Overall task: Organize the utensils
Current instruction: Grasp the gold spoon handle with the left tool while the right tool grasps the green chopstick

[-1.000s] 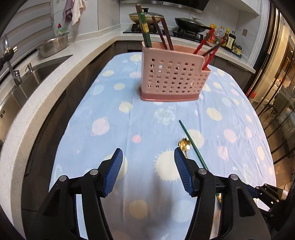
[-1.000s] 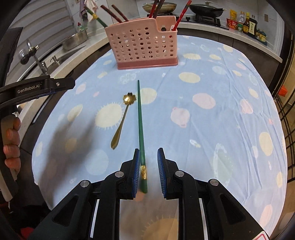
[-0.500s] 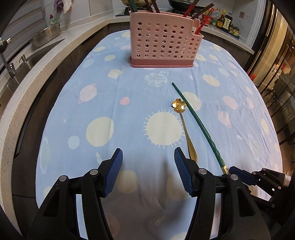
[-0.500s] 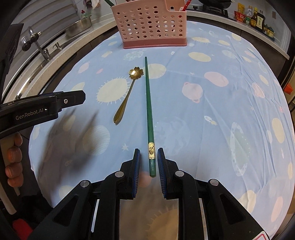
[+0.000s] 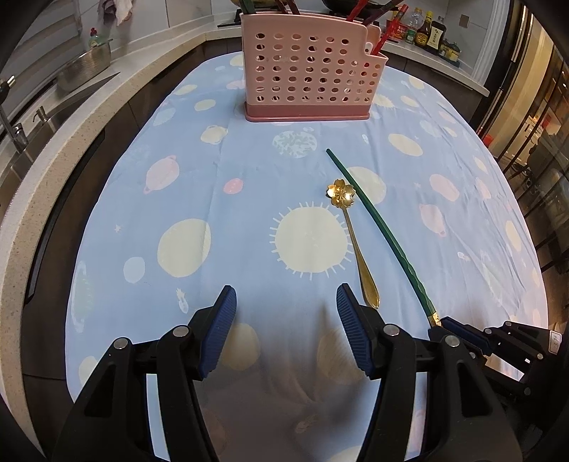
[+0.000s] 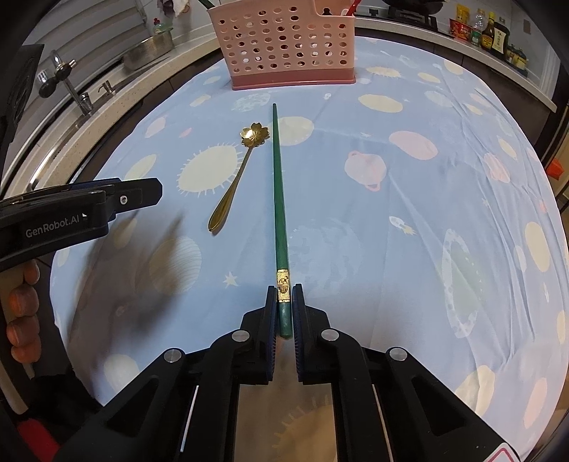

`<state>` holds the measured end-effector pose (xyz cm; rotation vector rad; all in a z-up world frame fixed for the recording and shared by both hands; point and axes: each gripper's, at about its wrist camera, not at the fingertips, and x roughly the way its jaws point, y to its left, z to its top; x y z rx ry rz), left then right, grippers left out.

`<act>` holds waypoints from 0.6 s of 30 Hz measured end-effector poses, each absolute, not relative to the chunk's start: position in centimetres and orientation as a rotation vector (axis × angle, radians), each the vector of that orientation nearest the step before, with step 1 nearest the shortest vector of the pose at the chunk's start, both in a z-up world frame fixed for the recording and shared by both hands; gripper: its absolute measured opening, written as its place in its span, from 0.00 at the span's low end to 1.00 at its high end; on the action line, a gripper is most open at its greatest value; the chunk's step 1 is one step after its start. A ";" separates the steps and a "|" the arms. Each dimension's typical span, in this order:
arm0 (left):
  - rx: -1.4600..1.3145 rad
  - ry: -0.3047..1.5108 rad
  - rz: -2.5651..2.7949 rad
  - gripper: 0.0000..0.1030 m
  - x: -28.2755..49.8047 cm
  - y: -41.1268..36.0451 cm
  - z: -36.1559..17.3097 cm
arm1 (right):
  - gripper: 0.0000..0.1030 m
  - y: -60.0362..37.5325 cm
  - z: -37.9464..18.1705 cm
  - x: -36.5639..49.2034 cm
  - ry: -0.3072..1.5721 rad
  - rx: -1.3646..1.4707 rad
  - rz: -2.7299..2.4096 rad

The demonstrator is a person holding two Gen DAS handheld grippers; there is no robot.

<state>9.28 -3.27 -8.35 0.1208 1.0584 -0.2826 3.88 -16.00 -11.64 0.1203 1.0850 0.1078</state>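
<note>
A green chopstick (image 6: 278,199) lies on the blue planet-print tablecloth (image 6: 409,220). My right gripper (image 6: 284,302) is shut on its gold-banded near end. The chopstick also shows in the left wrist view (image 5: 384,231), where my right gripper (image 5: 441,325) sits at its end. A gold flower-shaped spoon (image 6: 234,177) lies just left of the chopstick, and in the left wrist view (image 5: 350,231) just ahead of my right finger. My left gripper (image 5: 286,305) is open and empty above the cloth. A pink perforated utensil holder (image 5: 307,76) with chopsticks stands at the far end.
A sink with a tap (image 6: 67,85) and a steel bowl (image 5: 85,65) are on the counter to the left. A stove and sauce bottles (image 5: 426,33) are at the back. The table edge drops off at the left and right.
My right gripper has closed tight on the chopstick's end. Both grippers have pulled back from the holder and lowered, bringing the spoon and chopstick fuller into view.
</note>
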 end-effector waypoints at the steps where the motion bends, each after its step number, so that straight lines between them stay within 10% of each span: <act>1: 0.121 1.060 -0.284 0.54 9.3 -3.3 -8.4 | 0.07 -16.0 -11.6 3.9 1.084 0.123 0.108; 18: 0.137 1.092 -0.391 0.58 9.0 -6.8 -9.6 | 0.07 -17.8 -11.4 3.4 1.058 0.166 0.046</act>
